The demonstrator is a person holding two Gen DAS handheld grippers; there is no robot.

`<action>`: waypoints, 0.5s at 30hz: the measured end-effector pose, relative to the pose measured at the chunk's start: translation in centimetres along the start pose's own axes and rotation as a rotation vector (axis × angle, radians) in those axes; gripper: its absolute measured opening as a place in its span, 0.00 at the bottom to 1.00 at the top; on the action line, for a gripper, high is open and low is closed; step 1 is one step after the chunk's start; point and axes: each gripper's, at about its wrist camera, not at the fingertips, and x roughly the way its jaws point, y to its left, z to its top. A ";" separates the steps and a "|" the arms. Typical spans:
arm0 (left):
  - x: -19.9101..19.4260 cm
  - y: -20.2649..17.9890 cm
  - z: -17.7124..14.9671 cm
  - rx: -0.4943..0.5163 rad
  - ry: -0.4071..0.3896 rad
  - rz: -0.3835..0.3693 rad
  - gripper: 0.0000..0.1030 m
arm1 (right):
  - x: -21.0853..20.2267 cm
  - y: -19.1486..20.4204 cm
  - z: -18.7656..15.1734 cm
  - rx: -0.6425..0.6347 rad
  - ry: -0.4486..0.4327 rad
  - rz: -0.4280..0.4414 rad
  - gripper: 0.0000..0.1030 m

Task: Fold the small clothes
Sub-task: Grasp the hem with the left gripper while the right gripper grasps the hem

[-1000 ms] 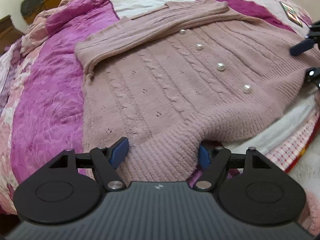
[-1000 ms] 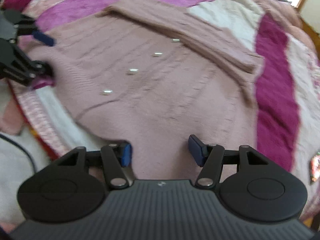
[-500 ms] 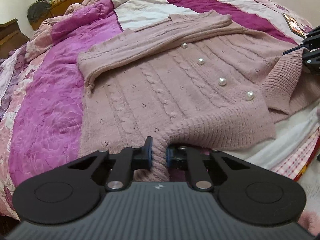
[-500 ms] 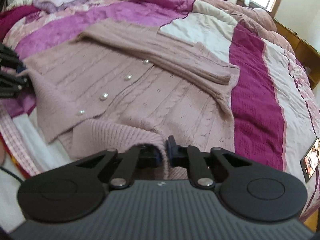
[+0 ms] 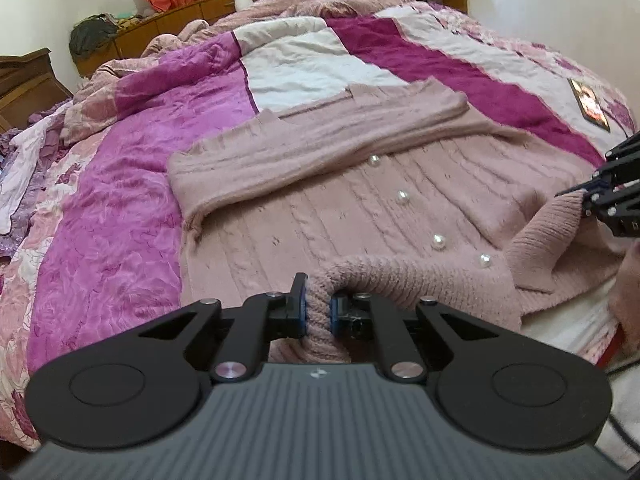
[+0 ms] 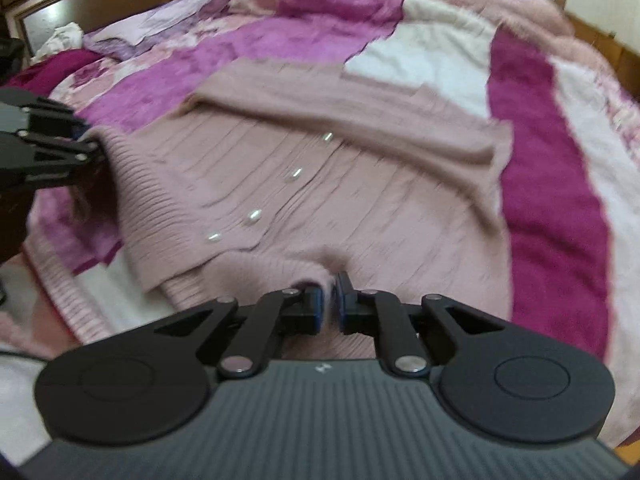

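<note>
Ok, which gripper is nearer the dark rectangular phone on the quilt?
Right. The right gripper holds the pink knitted cardigan's hem near the phone; left gripper grips the opposite corner.

A dusty-pink cable-knit cardigan (image 5: 320,216) lies front-up on the bed (image 5: 120,184) near its foot edge — four pearl buttons (image 5: 402,197) run down its middle, both sleeves (image 5: 320,140) are folded across the chest, and its ribbed hem (image 5: 400,280) is lifted at two corners.
</note>
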 end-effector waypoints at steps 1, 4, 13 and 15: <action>0.1 -0.2 -0.3 0.001 0.008 -0.001 0.11 | 0.0 0.5 -0.3 -0.026 0.000 -0.012 0.20; 0.3 -0.4 -1.4 -0.014 0.031 -0.010 0.11 | -0.1 1.7 -0.7 -0.099 -0.027 -0.052 0.47; 0.9 -0.6 -3.2 -0.030 0.036 -0.003 0.12 | 0.6 4.7 0.1 -0.306 -0.080 -0.072 0.48; 0.8 -0.5 -3.4 -0.033 0.031 -0.003 0.12 | 0.5 4.4 0.7 -0.256 -0.084 0.002 0.48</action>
